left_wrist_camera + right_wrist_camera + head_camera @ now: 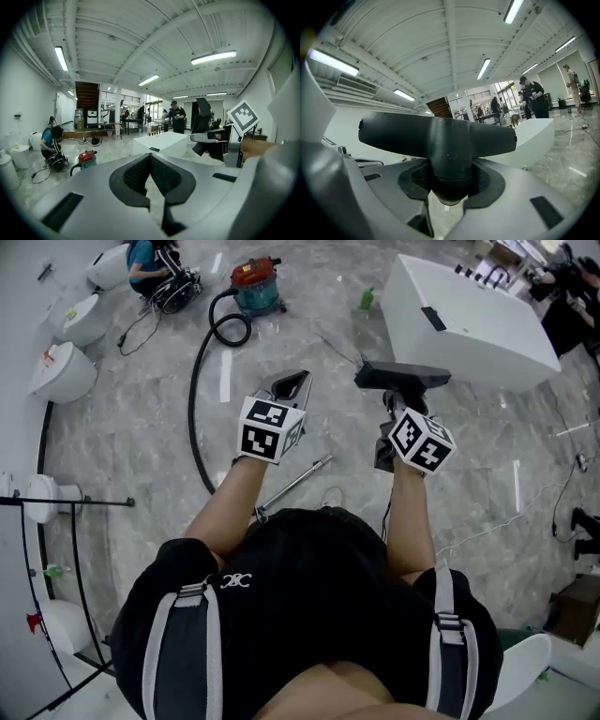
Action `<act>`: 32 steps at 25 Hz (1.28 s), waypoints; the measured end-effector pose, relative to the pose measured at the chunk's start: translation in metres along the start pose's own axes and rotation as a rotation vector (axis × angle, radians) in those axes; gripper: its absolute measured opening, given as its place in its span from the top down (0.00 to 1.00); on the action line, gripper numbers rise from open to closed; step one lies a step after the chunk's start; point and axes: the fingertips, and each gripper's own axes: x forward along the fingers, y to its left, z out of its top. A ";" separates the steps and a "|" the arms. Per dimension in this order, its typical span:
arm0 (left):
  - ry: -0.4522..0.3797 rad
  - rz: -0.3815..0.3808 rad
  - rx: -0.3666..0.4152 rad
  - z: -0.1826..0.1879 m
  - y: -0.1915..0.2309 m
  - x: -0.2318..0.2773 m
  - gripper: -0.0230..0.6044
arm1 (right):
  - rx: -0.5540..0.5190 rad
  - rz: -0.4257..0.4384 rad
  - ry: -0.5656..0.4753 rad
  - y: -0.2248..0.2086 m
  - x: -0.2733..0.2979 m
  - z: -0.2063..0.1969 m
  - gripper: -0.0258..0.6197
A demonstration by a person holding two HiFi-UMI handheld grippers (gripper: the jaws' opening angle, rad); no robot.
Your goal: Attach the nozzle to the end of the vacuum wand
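Observation:
A black T-shaped floor nozzle (403, 378) is held above the floor, and my right gripper (396, 407) is shut on its round neck. In the right gripper view the nozzle (440, 136) fills the middle, its neck clamped between the pads (417, 180). My left gripper (298, 381) hangs beside it at the left, shut and empty; its closed pads (136, 173) meet in the left gripper view. The metal vacuum wand (295, 486) lies on the marble floor below and between both grippers. A black hose (202, 381) runs from it to the red-and-teal vacuum (255, 282).
A large white plinth (469, 324) stands ahead on the right, with a green bottle (367, 298) on the floor near it. White toilets (64, 367) line the left wall, and a person crouches at the far left (145, 263). Other people stand further back (177, 117).

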 end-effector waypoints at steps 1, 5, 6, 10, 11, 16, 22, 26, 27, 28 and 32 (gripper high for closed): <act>0.011 0.012 0.003 0.002 -0.002 0.015 0.95 | -0.003 0.010 0.012 -0.010 0.012 0.004 0.70; 0.062 0.050 -0.025 -0.005 -0.008 0.063 0.95 | -0.001 0.077 0.065 -0.036 0.052 0.008 0.70; 0.073 0.061 -0.036 -0.010 -0.009 0.070 0.95 | 0.001 0.091 0.082 -0.042 0.060 0.005 0.70; 0.120 0.060 -0.035 -0.030 -0.005 0.094 0.95 | 0.046 0.122 0.153 -0.061 0.092 -0.013 0.70; 0.136 0.043 -0.029 -0.038 -0.007 0.097 0.95 | 0.061 0.123 0.174 -0.067 0.097 -0.022 0.70; 0.252 -0.031 -0.074 -0.100 -0.015 0.110 0.95 | 0.128 0.099 0.297 -0.090 0.112 -0.077 0.70; 0.401 -0.113 -0.067 -0.216 -0.007 0.165 0.95 | 0.250 0.109 0.402 -0.116 0.149 -0.173 0.70; 0.476 -0.108 -0.034 -0.338 0.004 0.203 0.94 | 0.290 0.103 0.479 -0.140 0.174 -0.264 0.70; 0.498 -0.097 0.017 -0.376 0.007 0.212 0.93 | 0.299 0.097 0.504 -0.147 0.180 -0.291 0.70; 0.523 -0.092 0.066 -0.415 0.009 0.221 0.93 | 0.305 0.090 0.530 -0.153 0.188 -0.318 0.70; 0.651 -0.156 0.058 -0.572 0.008 0.256 0.81 | 0.316 0.057 0.628 -0.183 0.218 -0.429 0.70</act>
